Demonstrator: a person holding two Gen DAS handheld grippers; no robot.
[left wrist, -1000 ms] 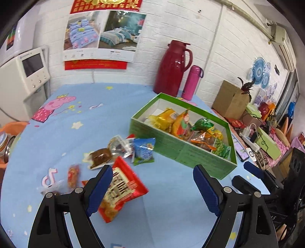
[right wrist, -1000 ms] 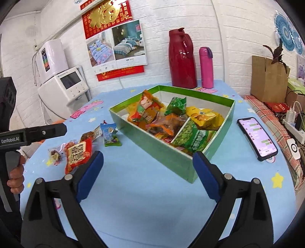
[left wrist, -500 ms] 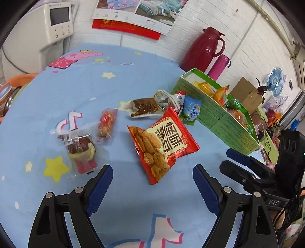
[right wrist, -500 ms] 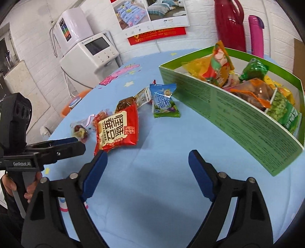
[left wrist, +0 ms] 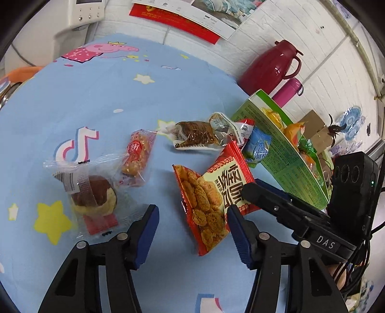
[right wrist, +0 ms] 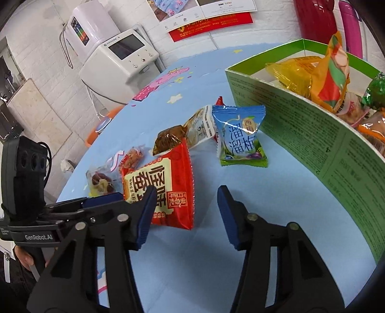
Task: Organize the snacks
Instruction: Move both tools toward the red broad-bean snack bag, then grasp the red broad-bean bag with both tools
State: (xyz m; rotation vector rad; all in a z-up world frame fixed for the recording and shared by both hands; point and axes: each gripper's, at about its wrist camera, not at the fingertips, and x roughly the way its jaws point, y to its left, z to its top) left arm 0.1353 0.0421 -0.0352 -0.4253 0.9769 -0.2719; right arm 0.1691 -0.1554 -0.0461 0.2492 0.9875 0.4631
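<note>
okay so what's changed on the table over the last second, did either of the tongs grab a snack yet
Both tongs swung from the green box toward the loose snacks and closed in on the red snack bag. The left tongs and right tongs narrowed somewhat but remain open; nothing is grabbed. The red bag, blue candy packet and other snacks have not moved.

White brick walls [left wrist: 320, 60] enclose the room. Ahead of the tool, the table [left wrist: 79, 101] wears a blue cartoon-print cloth with stars. Beyond it, a poster [left wrist: 187, 12] hangs on the wall, and a white appliance [right wrist: 120, 57] with a screen stands alongside.
</note>
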